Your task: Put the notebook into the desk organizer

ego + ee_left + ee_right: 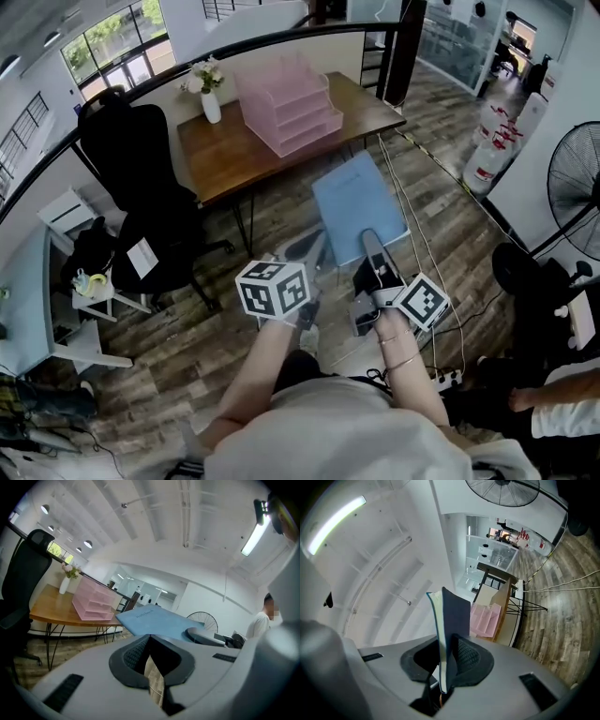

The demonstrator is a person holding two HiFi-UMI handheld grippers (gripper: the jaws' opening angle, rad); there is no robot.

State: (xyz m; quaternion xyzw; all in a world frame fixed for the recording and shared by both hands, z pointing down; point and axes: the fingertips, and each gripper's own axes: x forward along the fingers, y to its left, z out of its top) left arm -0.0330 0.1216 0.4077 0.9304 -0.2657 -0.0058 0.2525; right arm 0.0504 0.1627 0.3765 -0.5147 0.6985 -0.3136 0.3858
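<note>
A light blue notebook (pixel 361 202) is held out flat in front of me, low over the wooden floor, with my right gripper (pixel 367 240) shut on its near edge. In the right gripper view the notebook (pixel 449 630) stands edge-on between the pads. My left gripper (pixel 302 246) is just left of the notebook, shut and holding nothing; in the left gripper view its tips (pixel 149 637) meet below the notebook (pixel 154 619). The pink tiered desk organizer (pixel 286 103) stands on the brown table (pixel 225 155) beyond; it also shows as pink trays (pixel 93 603) and a pink organizer (pixel 487 618).
A white vase of flowers (pixel 208 92) stands on the table left of the organizer. A black office chair (pixel 141 187) is at the table's left end. A floor fan (pixel 577 187), water bottles (pixel 497 141), floor cables with a power strip (pixel 442 377) and a seated person (pixel 553 403) are at the right.
</note>
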